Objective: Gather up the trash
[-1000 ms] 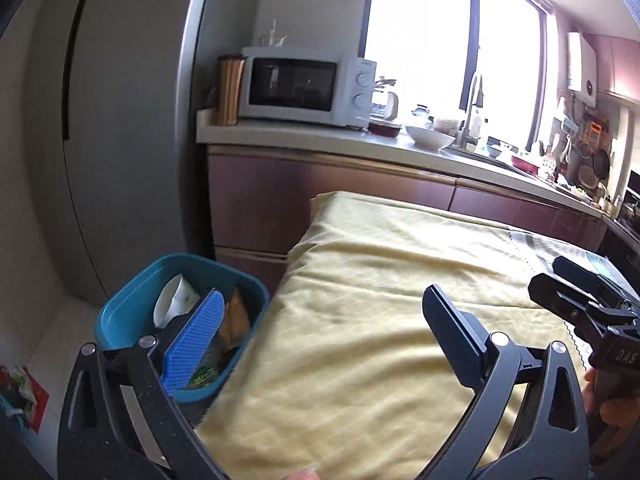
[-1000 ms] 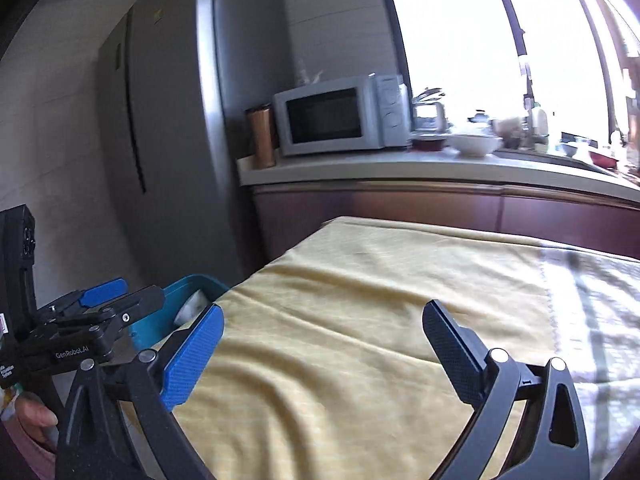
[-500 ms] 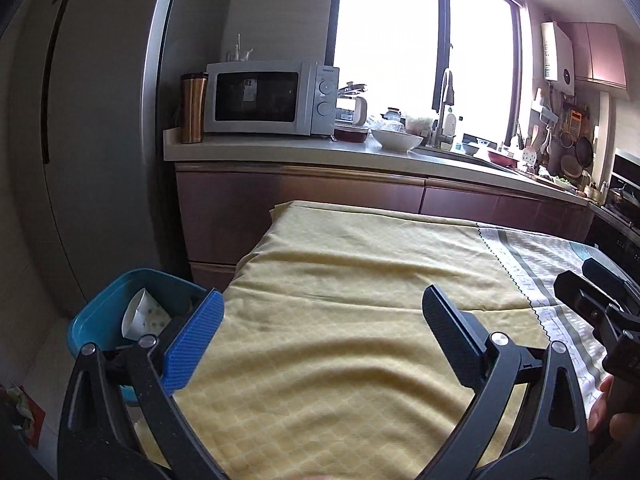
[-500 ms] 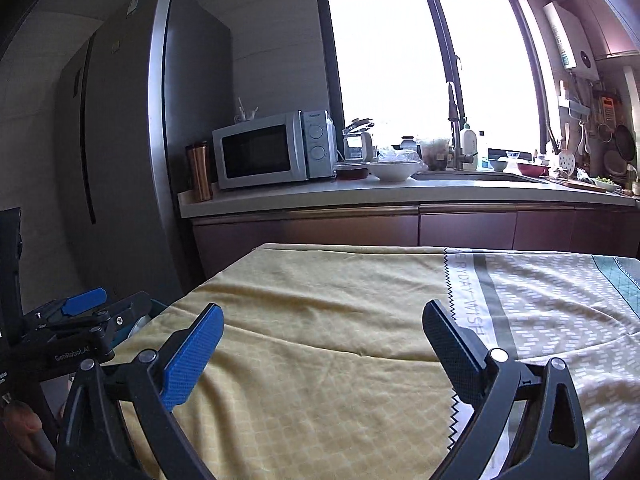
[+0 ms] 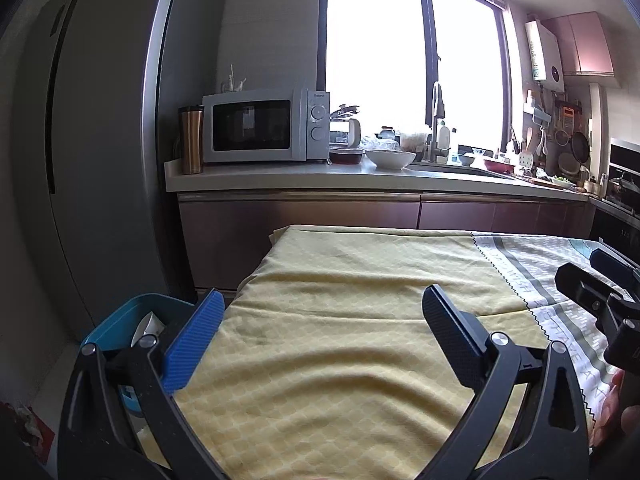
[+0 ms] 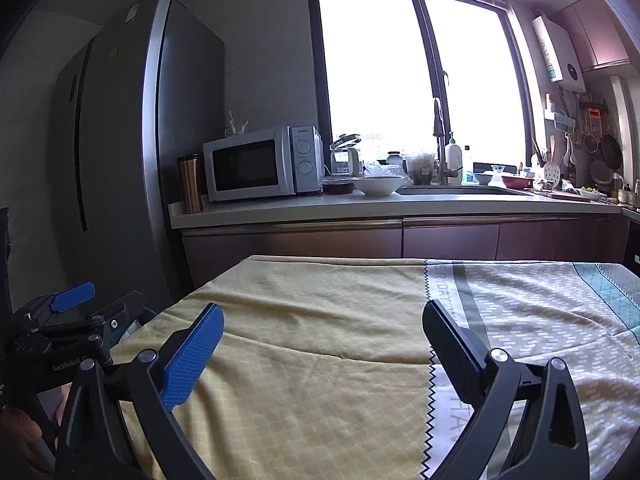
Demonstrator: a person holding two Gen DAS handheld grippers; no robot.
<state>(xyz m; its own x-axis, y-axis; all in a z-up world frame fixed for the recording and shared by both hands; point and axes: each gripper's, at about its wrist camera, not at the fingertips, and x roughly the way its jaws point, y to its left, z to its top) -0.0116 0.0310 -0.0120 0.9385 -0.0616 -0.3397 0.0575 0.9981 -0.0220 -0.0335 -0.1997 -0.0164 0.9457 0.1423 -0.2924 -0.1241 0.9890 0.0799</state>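
Taking the yellow tablecloth [image 5: 340, 344] as my landmark, I start at its left edge. My left view shows a blue trash bin [image 5: 120, 320] standing on the floor just beside that edge, partly hidden behind my blue finger, with a white crumpled piece [image 5: 146, 326] lying inside it. My right view shows almost nothing of that bin, because my left gripper [image 6: 76, 308] covers that spot; I only see its blue-tipped finger and a bit of the hand [image 6: 20, 424] gripping it.

Over the cloth itself, my left gripper [image 5: 320, 320] hovers with its jaws spread wide and nothing between them. My right gripper [image 6: 320, 328] hovers the same way, jaws wide and empty, above the seam where the yellow part meets the grey patterned part [image 6: 540, 312].

Beyond the far edge of the cloth stands the kitchen counter [image 5: 360, 180] with a microwave [image 5: 260, 126], a steel tumbler [image 5: 191, 140] to its left and a white bowl [image 5: 390, 159] to its right. A tall fridge [image 5: 80, 160] rises left of the counter.

At the cloth's right side, my left view catches my right gripper [image 5: 600, 292] as a black shape. Only my right view shows the cloth's teal band [image 6: 608, 284] further right.
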